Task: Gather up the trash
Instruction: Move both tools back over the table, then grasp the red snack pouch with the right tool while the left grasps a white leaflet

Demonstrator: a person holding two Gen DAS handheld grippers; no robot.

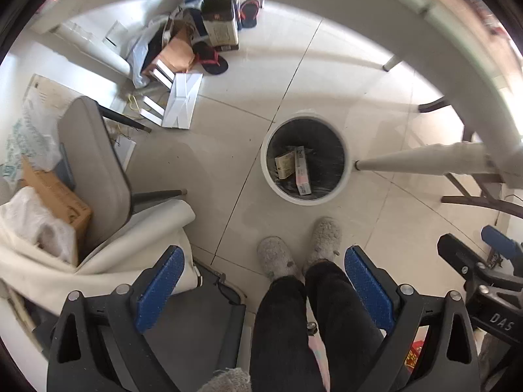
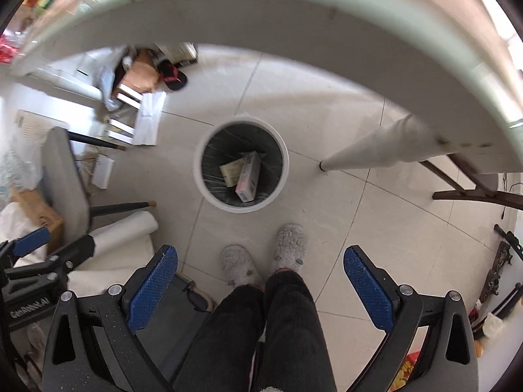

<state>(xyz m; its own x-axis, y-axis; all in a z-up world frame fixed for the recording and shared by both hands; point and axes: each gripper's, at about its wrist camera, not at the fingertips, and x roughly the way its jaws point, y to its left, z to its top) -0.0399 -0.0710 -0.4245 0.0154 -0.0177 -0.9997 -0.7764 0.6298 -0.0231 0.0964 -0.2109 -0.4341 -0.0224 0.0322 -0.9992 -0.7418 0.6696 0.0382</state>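
**On the floor under the tabletop: both tools empty above the bin**

On the tiled floor, just beyond the operator's slippers, stands the white waste bin with a dark liner. It lies left of the table leg and below the tabletop edge that arches across the far side of both views. Two flat cartons already lie inside, overlapping.

The left tool hangs with its jaws spread wide and nothing between them. The right tool is likewise spread and empty. The blue pads show no contact with any item.

Judged state: a drop into the bin appears complete, and the next pickup is due.

Procedure:
1. Raise the tools clear of the tabletop edge before moving forward, since it sits close overhead.
2. Keep the jaws apart until they straddle the next item.
3. Note the loose clutter at far left. Whether it counts as trash cannot be told.
4. Return over the bin opening, not its rim, before releasing.
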